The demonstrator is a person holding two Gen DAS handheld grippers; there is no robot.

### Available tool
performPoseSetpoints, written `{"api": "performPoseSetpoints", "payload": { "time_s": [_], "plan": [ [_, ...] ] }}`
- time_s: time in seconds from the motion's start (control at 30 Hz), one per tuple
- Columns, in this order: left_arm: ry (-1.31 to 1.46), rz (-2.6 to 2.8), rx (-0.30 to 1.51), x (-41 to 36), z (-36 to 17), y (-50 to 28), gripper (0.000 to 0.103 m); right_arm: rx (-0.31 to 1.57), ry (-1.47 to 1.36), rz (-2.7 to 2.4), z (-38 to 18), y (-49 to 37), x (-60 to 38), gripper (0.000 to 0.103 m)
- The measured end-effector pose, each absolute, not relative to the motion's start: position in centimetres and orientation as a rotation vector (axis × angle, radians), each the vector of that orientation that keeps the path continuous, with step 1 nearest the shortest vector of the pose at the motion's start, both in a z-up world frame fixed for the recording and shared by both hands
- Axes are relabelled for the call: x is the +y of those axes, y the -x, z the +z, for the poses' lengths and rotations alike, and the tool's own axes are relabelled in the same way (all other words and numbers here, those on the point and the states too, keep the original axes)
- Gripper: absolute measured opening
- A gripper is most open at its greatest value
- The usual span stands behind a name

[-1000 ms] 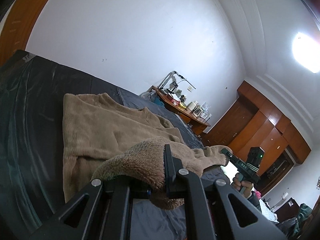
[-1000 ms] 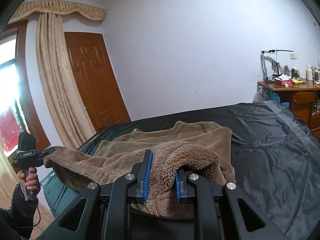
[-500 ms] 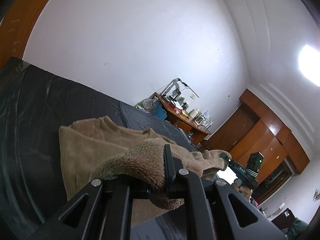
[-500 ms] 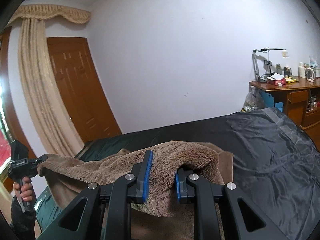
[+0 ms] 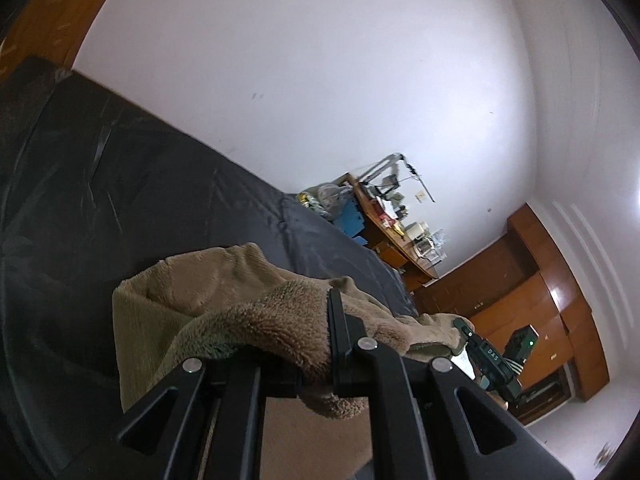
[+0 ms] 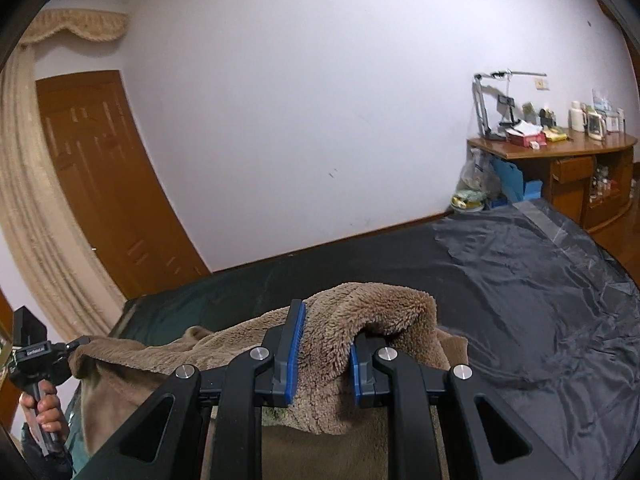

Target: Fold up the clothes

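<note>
A brown fleece garment (image 5: 248,320) lies on the bed's dark cover (image 5: 120,200), with its near edge lifted and stretched between both grippers. My left gripper (image 5: 310,340) is shut on one bunched corner; fleece hides its left finger. My right gripper (image 6: 326,344) is shut on the other corner (image 6: 384,308), a thick fold squeezed between its blue pads (image 6: 296,344). Each gripper shows in the other's view: the right gripper (image 5: 486,356) at lower right, the left gripper (image 6: 36,360) at far left in a person's hand. The garment's lower layer under the lifted edge is mostly hidden.
The dark bed cover (image 6: 520,300) stretches ahead to a white wall. A wooden desk (image 6: 552,148) with a lamp and clutter stands at the right. A wooden door (image 6: 108,184) and a beige curtain (image 6: 32,200) are at the left, wooden wardrobes (image 5: 552,300) beyond.
Both grippers have carried the lifted edge forward over the garment toward the wall. Much less of the flat-lying fleece shows ahead of them. Both grips are unchanged.
</note>
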State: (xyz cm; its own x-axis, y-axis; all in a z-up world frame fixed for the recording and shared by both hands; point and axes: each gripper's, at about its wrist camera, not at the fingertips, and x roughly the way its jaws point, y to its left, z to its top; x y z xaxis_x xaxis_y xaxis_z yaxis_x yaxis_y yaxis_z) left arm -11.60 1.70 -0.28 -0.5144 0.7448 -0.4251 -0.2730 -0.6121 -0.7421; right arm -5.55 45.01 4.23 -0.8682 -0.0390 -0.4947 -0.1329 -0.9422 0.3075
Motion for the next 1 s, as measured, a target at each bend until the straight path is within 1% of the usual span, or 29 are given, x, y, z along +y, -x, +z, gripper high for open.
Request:
{"api": "performPoseSetpoints", "payload": {
  "time_s": [0.27,0.47,0.63,0.73,0.8,0.87,0.93,0.97,1.0],
  "plan": [
    [1.139,2.146,-0.863,3.2,-5.0,15.2,0.011,0.553,0.957,2.805,0.1,10.4,45.9,0.020],
    [1.213,2.122,-0.901,3.4,-8.4,16.7,0.013,0.575,1.055,2.735,-3.0,12.5,46.5,0.020],
    [1.246,2.107,-0.904,3.6,-9.8,17.2,0.014,0.591,1.104,2.705,-4.7,13.7,46.4,0.021],
    [1.269,2.076,-0.919,3.8,-10.4,17.6,0.014,0.650,1.126,2.694,-5.6,14.0,47.1,0.021],
    [1.273,2.064,-0.929,3.8,-10.6,17.8,0.014,0.686,1.120,2.705,-5.7,13.8,47.4,0.022],
    [1.275,2.052,-0.941,3.5,-10.8,18.0,0.016,0.676,1.109,2.720,-5.3,13.5,47.2,0.023],
    [1.269,2.026,-0.978,3.1,-10.7,18.1,0.020,0.664,1.098,2.734,-4.9,13.1,47.1,0.023],
    [1.262,2.006,-1.003,2.8,-10.6,18.1,0.030,0.650,1.096,2.740,-4.7,13.0,46.9,0.023],
    [1.235,1.966,-1.057,2.4,-10.5,18.1,0.047,0.640,1.095,2.744,-4.4,12.7,46.8,0.024]
  ]
}}
